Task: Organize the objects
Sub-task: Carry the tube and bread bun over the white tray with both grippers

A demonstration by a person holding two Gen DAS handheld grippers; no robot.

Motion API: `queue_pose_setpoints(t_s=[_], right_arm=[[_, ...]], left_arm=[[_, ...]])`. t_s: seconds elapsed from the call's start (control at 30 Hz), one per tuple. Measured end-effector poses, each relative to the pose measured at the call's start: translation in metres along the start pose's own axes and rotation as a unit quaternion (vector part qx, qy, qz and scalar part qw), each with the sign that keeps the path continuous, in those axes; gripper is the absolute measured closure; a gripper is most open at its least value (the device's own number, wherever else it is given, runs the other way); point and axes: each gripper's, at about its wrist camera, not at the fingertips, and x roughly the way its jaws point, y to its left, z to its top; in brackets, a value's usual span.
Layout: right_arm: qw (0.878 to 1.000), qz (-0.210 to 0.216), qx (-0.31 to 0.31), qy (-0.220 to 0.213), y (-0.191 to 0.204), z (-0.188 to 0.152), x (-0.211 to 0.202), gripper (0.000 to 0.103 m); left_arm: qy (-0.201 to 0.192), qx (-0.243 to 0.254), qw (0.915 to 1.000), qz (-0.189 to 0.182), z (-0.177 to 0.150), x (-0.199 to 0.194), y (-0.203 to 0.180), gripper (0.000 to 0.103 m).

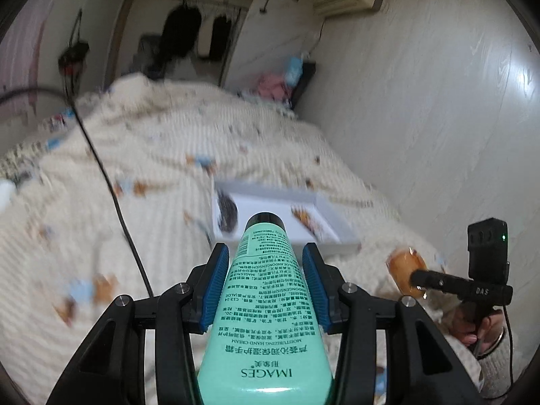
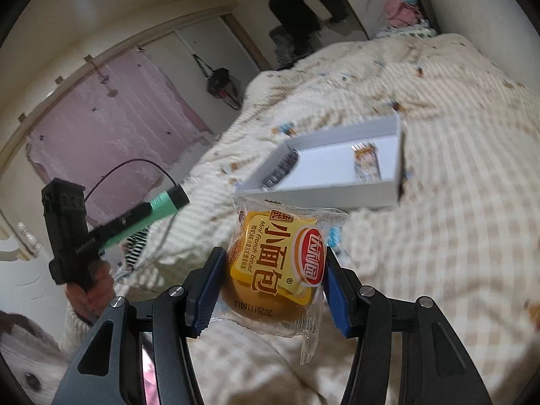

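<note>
My left gripper (image 1: 266, 253) is shut on a mint-green hand cream tube (image 1: 266, 303), whose black cap points forward over the bed. In the right wrist view my right gripper (image 2: 274, 253) is shut on a yellow mini French bread packet (image 2: 276, 260). Ahead of both, a shallow white box (image 1: 332, 214) (image 2: 324, 190) lies on the quilt. It holds a dark ribbed object (image 1: 227, 211) (image 2: 283, 165) and a small snack packet (image 1: 305, 217) (image 2: 366, 162). Each view catches the other gripper: the bread packet (image 1: 405, 263) at right, the tube (image 2: 165, 200) at left.
A cream quilt (image 1: 152, 168) with small prints covers the bed. A black cable (image 1: 111, 185) runs across its left part. A white wall (image 1: 438, 101) borders the bed on the right. Hanging clothes (image 1: 182, 33) and a pink curtain (image 2: 111, 128) stand beyond.
</note>
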Motion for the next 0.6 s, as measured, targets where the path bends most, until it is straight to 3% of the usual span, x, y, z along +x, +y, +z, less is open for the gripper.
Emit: queue_pose_setpoints(t_s=[0.17, 0.27, 0.4, 0.6], right_arm=[[0.999, 0.024, -0.017, -0.013, 0.009, 0.032, -0.002, 0.046], [0.999, 0.011, -0.038, -0.027, 0.015, 0.047, -0.002, 0.046], [0.996, -0.016, -0.073, -0.047, 0.020, 0.067, 0.005, 0.046], [0.993, -0.006, -0.078, -0.092, 0.021, 0.093, 0.017, 0.046]], left_arm=[[-0.044, 0.021, 0.9985, 0.025, 0.031, -0.009, -0.004, 0.054], [-0.064, 0.025, 0.9974, 0.024, 0.044, -0.009, -0.005, 0.054], [-0.122, 0.048, 0.9904, 0.046, 0.067, -0.020, -0.007, 0.054], [-0.165, 0.071, 0.9816, 0.064, 0.102, -0.006, -0.017, 0.054]])
